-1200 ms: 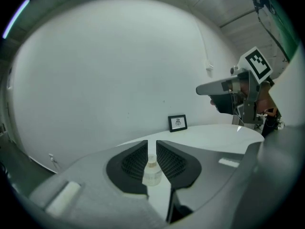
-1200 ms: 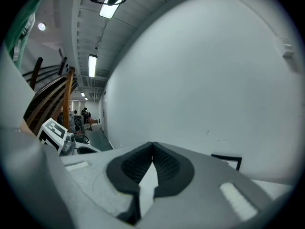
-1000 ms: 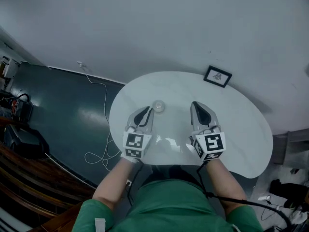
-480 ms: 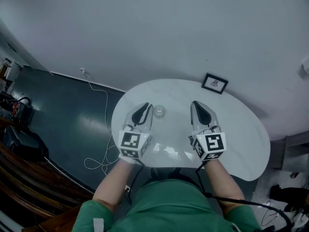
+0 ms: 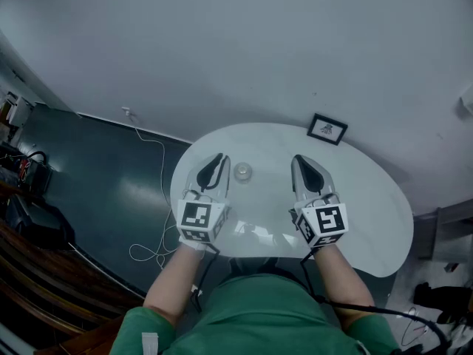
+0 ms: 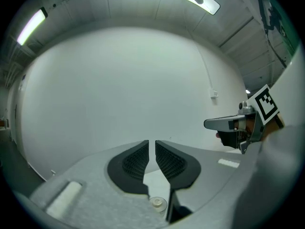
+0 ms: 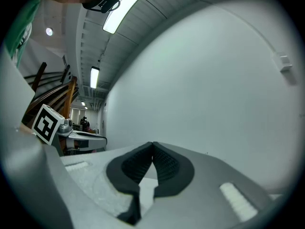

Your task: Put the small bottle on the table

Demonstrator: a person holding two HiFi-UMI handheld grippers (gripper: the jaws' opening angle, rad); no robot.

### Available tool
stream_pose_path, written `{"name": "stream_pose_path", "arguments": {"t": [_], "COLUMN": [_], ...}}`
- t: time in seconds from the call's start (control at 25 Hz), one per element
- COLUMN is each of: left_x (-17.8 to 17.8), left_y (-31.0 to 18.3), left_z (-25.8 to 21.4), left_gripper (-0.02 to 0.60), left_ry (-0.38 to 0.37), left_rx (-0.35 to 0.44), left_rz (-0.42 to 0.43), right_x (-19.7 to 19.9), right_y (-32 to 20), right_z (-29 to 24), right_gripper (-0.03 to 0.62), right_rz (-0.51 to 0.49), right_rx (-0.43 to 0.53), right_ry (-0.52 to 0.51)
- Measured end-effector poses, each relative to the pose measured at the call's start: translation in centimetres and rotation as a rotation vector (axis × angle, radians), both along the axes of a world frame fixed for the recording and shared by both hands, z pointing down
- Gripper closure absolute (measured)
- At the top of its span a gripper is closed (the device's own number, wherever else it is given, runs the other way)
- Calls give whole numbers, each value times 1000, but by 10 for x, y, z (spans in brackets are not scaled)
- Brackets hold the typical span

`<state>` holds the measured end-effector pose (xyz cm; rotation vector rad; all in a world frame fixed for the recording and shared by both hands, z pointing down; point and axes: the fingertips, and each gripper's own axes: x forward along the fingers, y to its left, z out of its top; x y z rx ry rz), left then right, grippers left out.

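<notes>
The small clear bottle (image 5: 242, 171) stands upright on the white table (image 5: 369, 205), between my two grippers and nearer the left one. My left gripper (image 5: 217, 161) hovers just left of the bottle, its jaws shut with nothing between them. In the left gripper view the bottle (image 6: 157, 203) shows low down, under the closed black pads (image 6: 137, 160). My right gripper (image 5: 301, 161) hangs over the table's middle right, also shut and empty; its pads (image 7: 164, 162) meet at the tips. Each gripper view shows the other gripper (image 6: 233, 125) (image 7: 71, 133) at the side.
A small black-framed picture (image 5: 327, 129) lies at the table's far edge. A white cable (image 5: 151, 198) trails over the dark floor to the left. A plain white wall stands behind the table. Dark equipment sits at the far left.
The head camera has tilted, so the table sits a little lower in view. My left gripper has drifted slightly left, away from the bottle. Both grippers remain shut.
</notes>
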<state>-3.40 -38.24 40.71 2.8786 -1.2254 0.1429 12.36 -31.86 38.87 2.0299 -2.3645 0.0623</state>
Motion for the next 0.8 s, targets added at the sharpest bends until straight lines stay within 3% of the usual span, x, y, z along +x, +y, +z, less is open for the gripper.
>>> {"name": "stream_pose_path", "arguments": {"t": [0.8], "left_x": [6], "left_y": [-3], "left_z": [15], "left_gripper": [532], "left_ry": [-19], "left_rx": [-40], "left_rz": [-6], "right_x": [6], "right_y": [-5], "right_z": [3], "right_gripper": [592], "right_rz": [-14], "right_rx": [1], "right_ry": [4]}}
